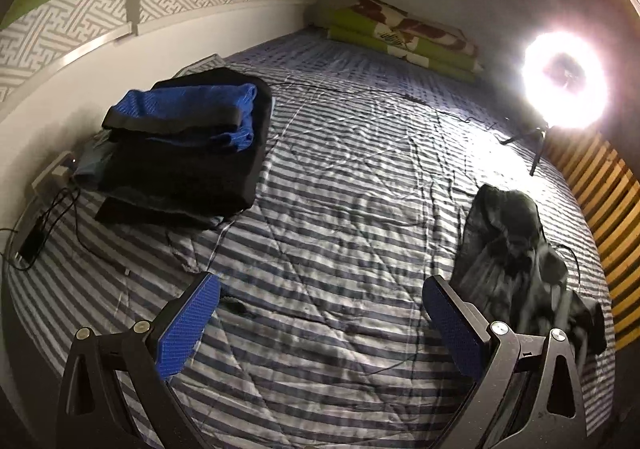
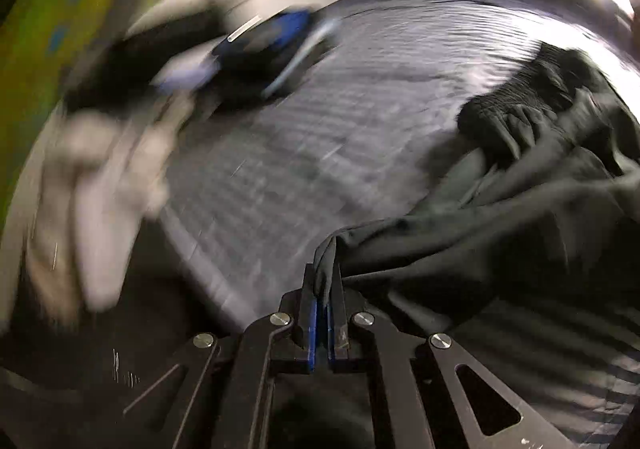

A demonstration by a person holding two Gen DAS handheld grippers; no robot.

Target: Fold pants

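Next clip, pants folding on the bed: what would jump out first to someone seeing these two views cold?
The glaring ring light at the bed's far right edge grabs the eye first, washing out the striped bedspread near it. Next comes the crumpled dark pants on the right, a corner pinched in the shut right claw, while the left claw hangs open over bare bedspread. A stack of folded clothes, blue on top, sits at the left by the wall.
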